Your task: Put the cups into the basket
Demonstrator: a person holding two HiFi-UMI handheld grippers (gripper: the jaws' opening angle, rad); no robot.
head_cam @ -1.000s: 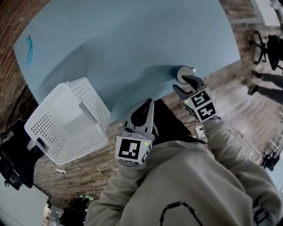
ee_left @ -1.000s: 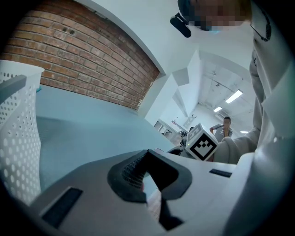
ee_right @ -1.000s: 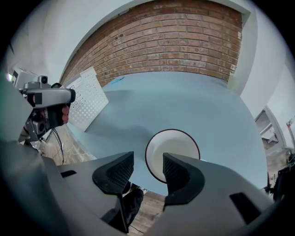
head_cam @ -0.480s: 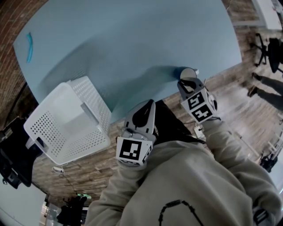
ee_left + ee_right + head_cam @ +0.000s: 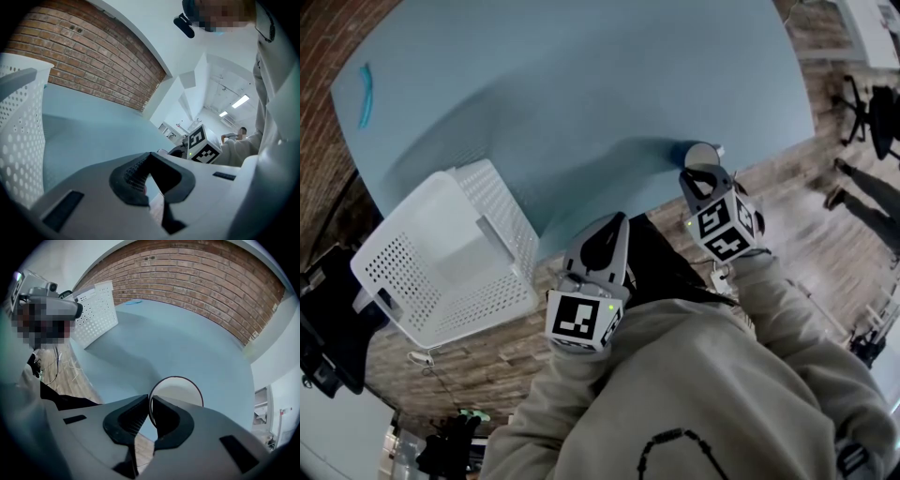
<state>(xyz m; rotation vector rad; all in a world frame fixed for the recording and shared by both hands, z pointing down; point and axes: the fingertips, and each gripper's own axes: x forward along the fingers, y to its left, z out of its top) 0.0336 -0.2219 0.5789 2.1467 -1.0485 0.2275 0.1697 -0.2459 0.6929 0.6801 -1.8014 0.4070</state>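
A pale blue table [image 5: 581, 84] carries a white perforated basket [image 5: 502, 211] at its near left edge and a cup [image 5: 701, 152] by the near right edge. A curved blue strip [image 5: 364, 94] lies at the far left

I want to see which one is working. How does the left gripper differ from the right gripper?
The right gripper has just closed its jaws on the rim of the cup; the left gripper holds nothing. The right gripper points steeply down; the left gripper more level. Both are shut.
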